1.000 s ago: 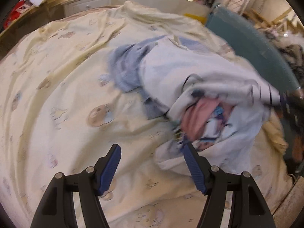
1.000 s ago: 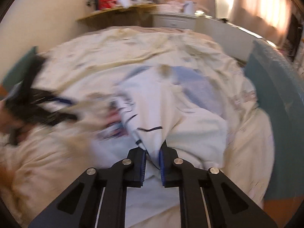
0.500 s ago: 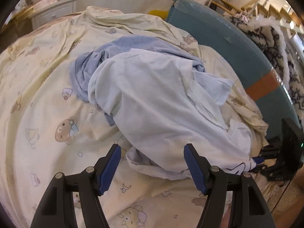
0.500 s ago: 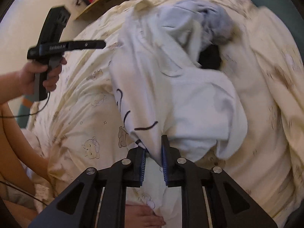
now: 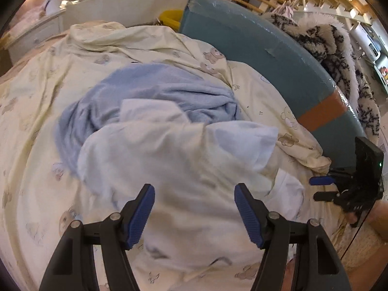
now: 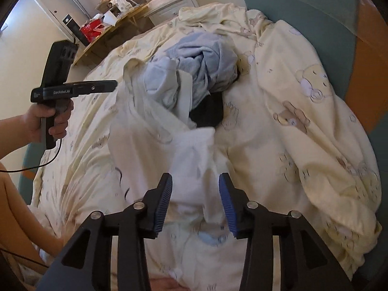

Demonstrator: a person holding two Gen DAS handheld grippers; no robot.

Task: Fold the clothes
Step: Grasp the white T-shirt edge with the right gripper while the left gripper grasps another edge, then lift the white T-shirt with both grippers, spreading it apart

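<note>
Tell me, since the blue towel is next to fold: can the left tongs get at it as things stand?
Probably yes. The blue towel lies partly bare beyond the white garment, which covers only its near edge; the left tongs, now closing, hold nothing.

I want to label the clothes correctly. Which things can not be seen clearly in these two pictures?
- Dark cloth, right wrist view: mostly hidden under the blue towel and white shirt.
- White shirt, left wrist view: blurred; near edge cut off by the left gripper.
- Shirt's print, right wrist view: folded under.
</note>
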